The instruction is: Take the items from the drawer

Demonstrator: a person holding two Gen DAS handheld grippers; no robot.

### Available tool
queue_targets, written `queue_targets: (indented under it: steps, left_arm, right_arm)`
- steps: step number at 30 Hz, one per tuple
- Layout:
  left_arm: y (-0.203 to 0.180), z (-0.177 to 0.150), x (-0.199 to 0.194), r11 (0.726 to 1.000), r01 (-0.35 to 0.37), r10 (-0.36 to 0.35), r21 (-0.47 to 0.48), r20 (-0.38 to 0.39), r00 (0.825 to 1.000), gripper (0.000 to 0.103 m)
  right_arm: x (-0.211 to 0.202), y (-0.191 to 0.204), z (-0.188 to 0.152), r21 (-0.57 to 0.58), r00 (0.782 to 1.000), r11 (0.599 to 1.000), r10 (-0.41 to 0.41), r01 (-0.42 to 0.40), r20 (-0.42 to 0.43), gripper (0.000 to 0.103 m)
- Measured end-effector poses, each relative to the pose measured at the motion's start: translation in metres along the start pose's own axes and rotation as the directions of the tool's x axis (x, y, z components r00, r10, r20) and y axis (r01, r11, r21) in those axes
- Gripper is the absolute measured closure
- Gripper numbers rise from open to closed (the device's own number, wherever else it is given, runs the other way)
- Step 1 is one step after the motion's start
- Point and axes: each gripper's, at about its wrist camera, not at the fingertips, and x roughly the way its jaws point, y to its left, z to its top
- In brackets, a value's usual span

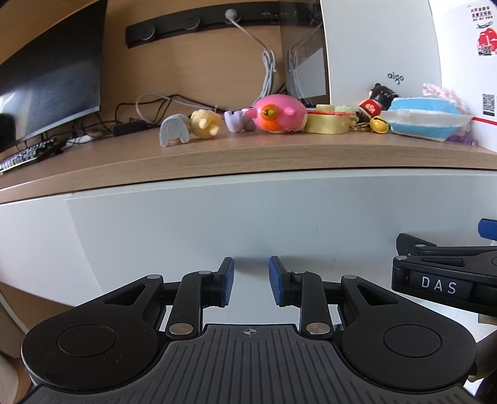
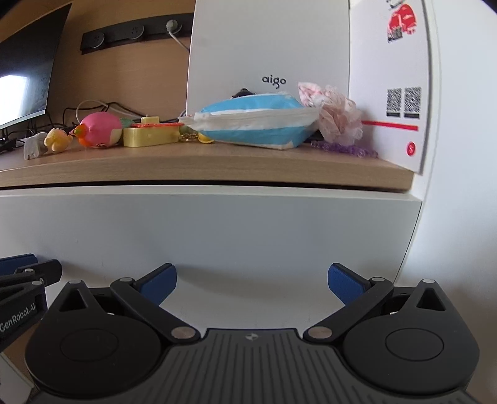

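Note:
The white drawer front (image 1: 217,217) (image 2: 217,223) sits shut under the wooden desk top (image 1: 248,152) (image 2: 186,164). My left gripper (image 1: 251,264) is close to its lower part, open a narrow gap with nothing between the blue pads. My right gripper (image 2: 251,268) is wide open and empty, just right of the left one and also facing the drawer front. On the desk lie a pink toy (image 1: 276,116) (image 2: 99,129), a yellow box (image 1: 326,122) (image 2: 149,135), a blue-and-white tissue pack (image 1: 425,119) (image 2: 251,124) and small figurines (image 1: 205,122). The drawer's inside is hidden.
A white aigo case (image 1: 382,49) (image 2: 267,46) stands behind the items. A monitor (image 1: 46,71) and keyboard (image 1: 25,155) are at the left, with cables and a wall power strip (image 1: 202,25). Pink lace (image 2: 335,115) and purple beads (image 2: 344,149) lie by a printed card (image 2: 400,93).

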Motion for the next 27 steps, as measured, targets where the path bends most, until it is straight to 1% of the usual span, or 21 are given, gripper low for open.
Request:
queue_targets:
  steps: [4, 5, 8, 10, 15, 20, 22, 24, 25, 27]
  left_arm:
    - [-0.001, 0.004, 0.010, 1.000, -0.001, 0.001, -0.004, -0.007, 1.000, 0.073]
    - [-0.001, 0.004, 0.011, 1.000, 0.003, -0.003, -0.008, -0.012, 1.000, 0.072]
    - [-0.004, 0.000, 0.017, 1.000, 0.005, -0.005, -0.002, -0.046, 0.999, 0.068]
    - [-0.003, 0.000, 0.020, 1.000, 0.011, -0.013, -0.026, -0.068, 0.998, 0.067]
    - [-0.004, 0.001, 0.026, 0.997, 0.033, -0.041, -0.073, -0.111, 0.993, 0.067]
    - [-0.004, -0.004, 0.024, 0.996, 0.041, -0.049, -0.079, -0.105, 0.993, 0.067]
    - [-0.001, -0.002, 0.014, 0.994, 0.047, -0.054, -0.094, -0.067, 0.996, 0.067]
    - [0.002, -0.001, -0.007, 0.994, 0.049, -0.052, -0.093, -0.024, 0.998, 0.067]
    - [0.004, -0.001, -0.018, 0.995, 0.052, -0.053, -0.087, -0.017, 0.998, 0.067]
    - [0.008, -0.006, -0.043, 0.995, 0.062, -0.064, -0.073, -0.025, 0.998, 0.067]
  right_arm:
    - [0.013, -0.003, 0.004, 0.017, 1.000, 1.000, 0.015, -0.015, -0.004, 0.000]
    - [0.015, -0.006, 0.005, 0.027, 1.000, 0.999, 0.030, -0.030, -0.008, 0.000]
    - [0.018, -0.012, 0.004, 0.057, 0.998, 0.996, 0.063, -0.062, -0.011, 0.000]
    - [0.019, -0.013, 0.004, 0.058, 0.998, 0.996, 0.068, -0.067, -0.010, 0.000]
    - [0.021, -0.012, 0.003, 0.036, 0.999, 0.998, 0.051, -0.050, -0.017, 0.000]
    - [0.010, -0.017, 0.004, 0.018, 1.000, 1.000, 0.003, -0.002, -0.021, 0.000]
    - [0.000, -0.021, 0.005, 0.020, 0.999, 1.000, -0.005, 0.006, -0.040, 0.000]
    - [-0.015, -0.026, 0.003, 0.035, 0.998, 0.999, -0.010, 0.013, -0.067, 0.000]
    - [-0.024, -0.028, 0.001, 0.045, 0.996, 0.999, -0.009, 0.013, -0.086, 0.000]
    - [-0.044, -0.028, -0.006, 0.054, 0.993, 0.998, -0.005, 0.011, -0.115, 0.000]
